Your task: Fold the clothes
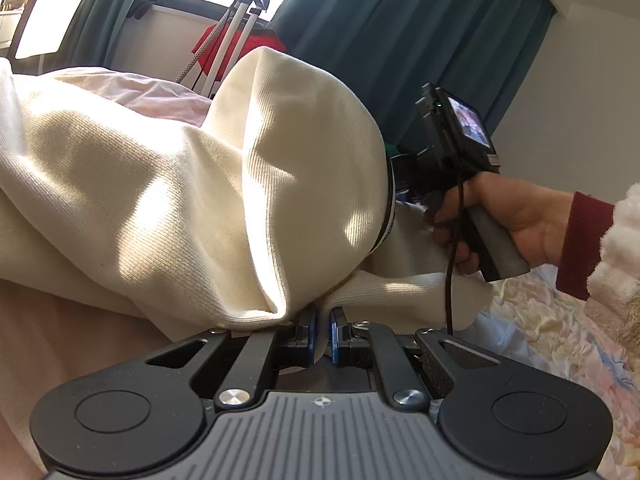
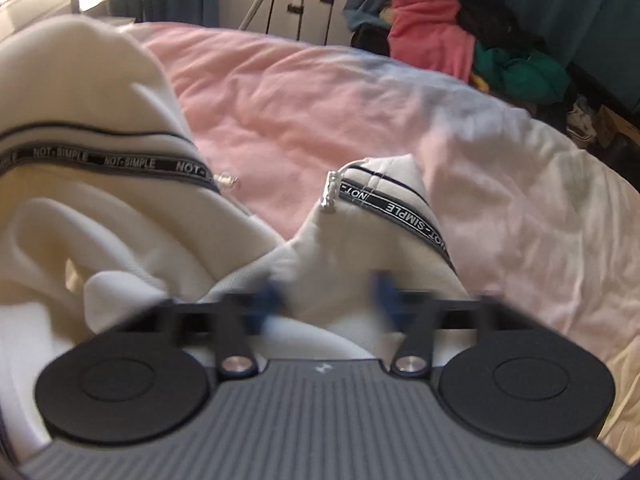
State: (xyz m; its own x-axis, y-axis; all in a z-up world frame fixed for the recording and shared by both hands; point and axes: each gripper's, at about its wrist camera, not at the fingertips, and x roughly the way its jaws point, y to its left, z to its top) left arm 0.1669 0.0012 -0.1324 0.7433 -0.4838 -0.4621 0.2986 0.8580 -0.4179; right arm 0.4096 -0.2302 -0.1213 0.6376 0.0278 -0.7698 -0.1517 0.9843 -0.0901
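On the pink duvet (image 2: 320, 92), the cream zip jacket (image 1: 160, 180) could slump out of shape. The left gripper (image 1: 322, 332) pinches only a thin fold of it, while the right gripper (image 2: 326, 304), blurred, stands spread around the collar corner without clamping. The jacket lies bunched and unzipped, with black NOT-SIMPLE tape (image 2: 120, 162) edging the zip.

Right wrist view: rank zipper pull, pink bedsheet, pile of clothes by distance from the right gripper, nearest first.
From the right gripper:
1. Zipper pull, just ahead, on the cream hoodie's corner.
2. Pink bedsheet, spread behind the hoodie, mid-frame.
3. Pile of clothes, past the bed's far edge, upper right.
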